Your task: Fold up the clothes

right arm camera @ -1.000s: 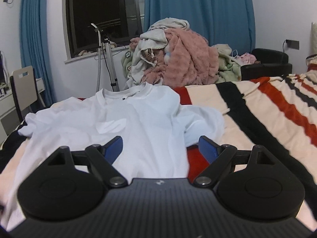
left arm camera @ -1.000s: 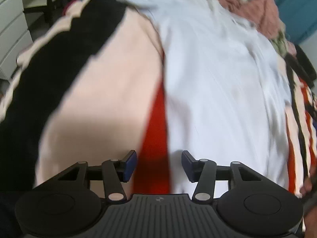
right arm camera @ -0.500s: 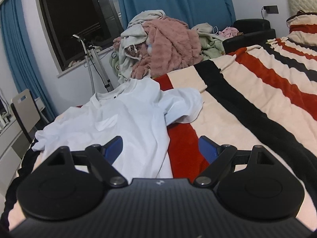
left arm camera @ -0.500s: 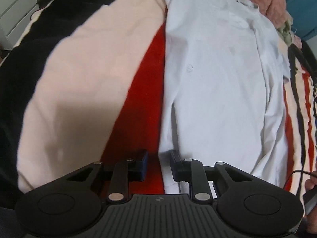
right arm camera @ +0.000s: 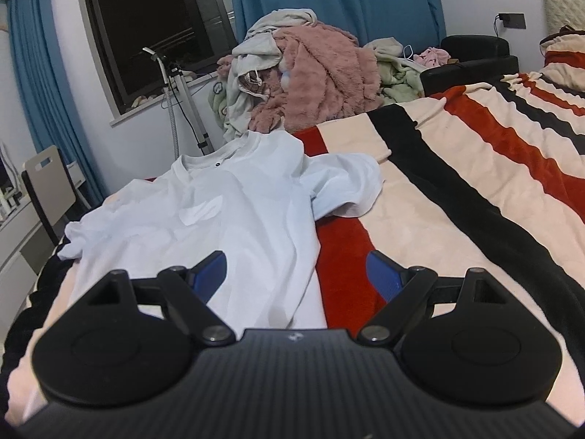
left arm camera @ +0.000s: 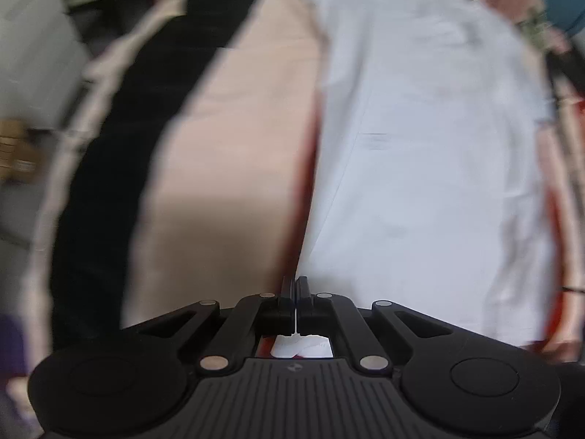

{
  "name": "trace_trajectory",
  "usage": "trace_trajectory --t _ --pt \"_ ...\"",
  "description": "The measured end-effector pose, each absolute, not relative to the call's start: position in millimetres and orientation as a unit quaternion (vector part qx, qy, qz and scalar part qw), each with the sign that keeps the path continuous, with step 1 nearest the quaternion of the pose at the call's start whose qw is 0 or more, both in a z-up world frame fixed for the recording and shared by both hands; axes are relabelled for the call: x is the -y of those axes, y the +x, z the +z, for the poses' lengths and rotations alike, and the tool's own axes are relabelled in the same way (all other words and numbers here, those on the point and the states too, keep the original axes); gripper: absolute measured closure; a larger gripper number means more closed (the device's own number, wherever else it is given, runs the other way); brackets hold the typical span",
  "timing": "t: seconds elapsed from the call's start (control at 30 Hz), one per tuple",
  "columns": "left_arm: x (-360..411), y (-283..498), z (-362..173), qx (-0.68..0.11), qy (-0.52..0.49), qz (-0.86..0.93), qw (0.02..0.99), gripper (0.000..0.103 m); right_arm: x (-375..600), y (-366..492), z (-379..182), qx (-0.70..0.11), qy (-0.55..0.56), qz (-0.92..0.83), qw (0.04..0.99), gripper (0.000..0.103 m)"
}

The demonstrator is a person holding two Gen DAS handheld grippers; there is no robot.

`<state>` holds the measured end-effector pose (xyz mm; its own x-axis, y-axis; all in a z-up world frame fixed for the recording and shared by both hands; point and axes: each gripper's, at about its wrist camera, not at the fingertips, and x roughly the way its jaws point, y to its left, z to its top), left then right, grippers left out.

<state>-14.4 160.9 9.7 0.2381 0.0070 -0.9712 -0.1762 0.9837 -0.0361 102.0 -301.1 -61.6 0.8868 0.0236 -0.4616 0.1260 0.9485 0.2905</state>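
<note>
Left tool (left arm camera: 294, 294) clamped on hem of white T-shirt (left arm camera: 420, 153); shirt spreads ahead of it over striped blanket (left arm camera: 237, 139) on bed. Right tool (right arm camera: 295, 274) spread wide, empty, shirt's lower edge just ahead, clothes pile (right arm camera: 310, 73) far beyond.

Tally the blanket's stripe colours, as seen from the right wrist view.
Striped fleece blanket, one line a colour:
red: 1
black: 1
cream: 1
Total: 3 colours
</note>
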Motion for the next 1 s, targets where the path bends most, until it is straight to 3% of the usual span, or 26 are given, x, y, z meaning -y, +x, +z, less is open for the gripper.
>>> trace_trajectory --t 0.13,0.17,0.37,0.57,0.73,0.87,1.0 --pt "-166.8 -26.3 17.5 -0.620 -0.038 0.089 0.779 0.103 297.0 101.8 -58.8 -0.231 0.146 -0.022 0.962 0.018" --pt "-166.1 -27.0 21.8 -0.617 -0.035 0.086 0.782 0.099 295.8 101.5 -57.9 -0.230 0.142 -0.021 0.963 0.018" --pt "-139.0 -31.6 68.4 -0.533 0.001 0.042 0.845 0.051 290.0 95.9 -48.1 -0.212 0.132 -0.009 0.968 0.018" --pt "-92.8 -12.0 106.4 -0.425 0.013 -0.016 0.905 0.028 286.2 88.7 -38.5 -0.185 0.126 0.001 0.975 0.018" --pt "-52.9 -1.0 105.5 -0.347 0.004 -0.050 0.937 0.020 282.0 84.0 -33.9 -0.165 0.111 0.003 0.980 0.018" --pt "-35.3 16.8 67.7 -0.304 -0.011 -0.054 0.951 0.004 279.0 84.6 -34.5 -0.152 0.102 0.008 0.983 0.018" --pt "-24.8 45.0 25.1 -0.276 -0.012 -0.051 0.960 0.004 275.3 86.9 -39.5 -0.146 0.092 0.007 0.985 0.018"
